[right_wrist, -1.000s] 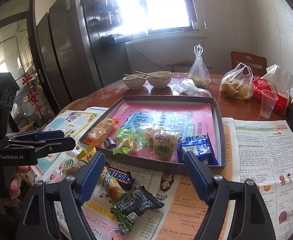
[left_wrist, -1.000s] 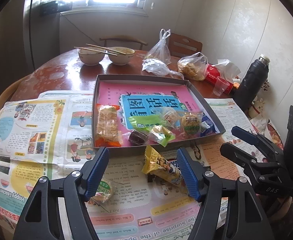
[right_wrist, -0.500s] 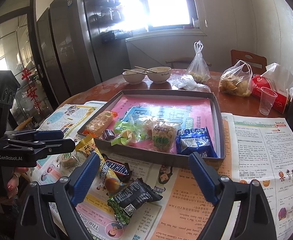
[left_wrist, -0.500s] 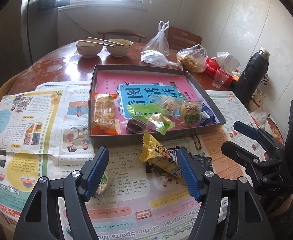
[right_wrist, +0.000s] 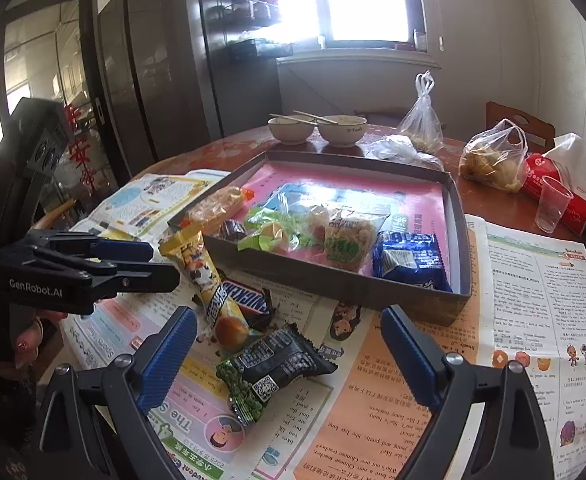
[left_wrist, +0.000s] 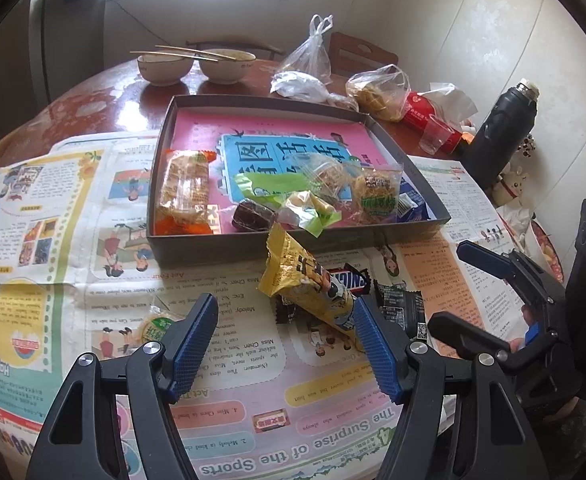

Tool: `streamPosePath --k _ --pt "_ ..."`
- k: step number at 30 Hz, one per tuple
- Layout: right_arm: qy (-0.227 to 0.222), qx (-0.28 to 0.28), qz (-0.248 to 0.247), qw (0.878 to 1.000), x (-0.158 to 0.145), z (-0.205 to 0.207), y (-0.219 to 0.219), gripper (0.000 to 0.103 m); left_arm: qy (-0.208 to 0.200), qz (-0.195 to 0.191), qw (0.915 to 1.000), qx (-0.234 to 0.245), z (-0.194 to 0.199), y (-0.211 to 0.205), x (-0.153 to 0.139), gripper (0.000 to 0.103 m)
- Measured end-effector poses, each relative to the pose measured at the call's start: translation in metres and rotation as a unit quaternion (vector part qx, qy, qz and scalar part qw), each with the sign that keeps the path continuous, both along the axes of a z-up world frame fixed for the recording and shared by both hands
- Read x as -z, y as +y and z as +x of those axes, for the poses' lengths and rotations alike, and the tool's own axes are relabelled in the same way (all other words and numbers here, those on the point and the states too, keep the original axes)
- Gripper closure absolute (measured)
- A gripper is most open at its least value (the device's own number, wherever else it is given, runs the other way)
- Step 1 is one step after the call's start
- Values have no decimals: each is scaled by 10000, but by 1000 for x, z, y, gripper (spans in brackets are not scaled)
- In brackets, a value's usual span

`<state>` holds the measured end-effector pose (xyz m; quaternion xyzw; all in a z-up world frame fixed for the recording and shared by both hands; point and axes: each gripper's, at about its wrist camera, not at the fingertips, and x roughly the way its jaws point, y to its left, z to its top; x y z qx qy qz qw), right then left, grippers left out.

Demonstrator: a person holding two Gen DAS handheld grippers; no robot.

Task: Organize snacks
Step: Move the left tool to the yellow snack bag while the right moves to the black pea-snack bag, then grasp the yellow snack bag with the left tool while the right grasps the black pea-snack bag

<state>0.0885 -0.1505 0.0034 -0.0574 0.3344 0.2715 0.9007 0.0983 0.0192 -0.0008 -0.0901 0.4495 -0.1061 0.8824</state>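
The black snack packet [right_wrist: 273, 364] lies on the newspaper [right_wrist: 533, 320] just ahead of the right gripper [right_wrist: 285, 356], almost centred between its blue pads. Its long axis runs slantwise, from the green end nearest the gripper up and to the right, so the jaws would close across its narrow width only after a slight roll. The right gripper's jaws have just been opening and stand wide apart, nothing pinched.

The yellow snack stick [left_wrist: 309, 284] lies ahead of the left gripper [left_wrist: 285, 332] and to its right, its near end beside the right pad, its far end leaning on the box wall [left_wrist: 213, 246]. The left gripper is also spread and empty.

Of the 2, the right gripper looks better lined up on its target. The box sits just beyond both.
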Motion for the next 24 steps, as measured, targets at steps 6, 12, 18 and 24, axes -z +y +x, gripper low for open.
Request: streamPosePath --k 6,12,18,24 --pt "50 -21 -311 9995 15 3 4 9 123 -61 9999 40 5 -3 9 31" --pt "201 -191 -463 9985 32 5 8 9 216 -203 9996 5 11 -2 15 31" --pt "299 -339 -657 9968 47 6 16 9 275 -243 9993 25 16 -4 20 31" --pt "407 -417 -716 9957 55 7 21 9 330 -350 9988 1 21 -6 25 31"
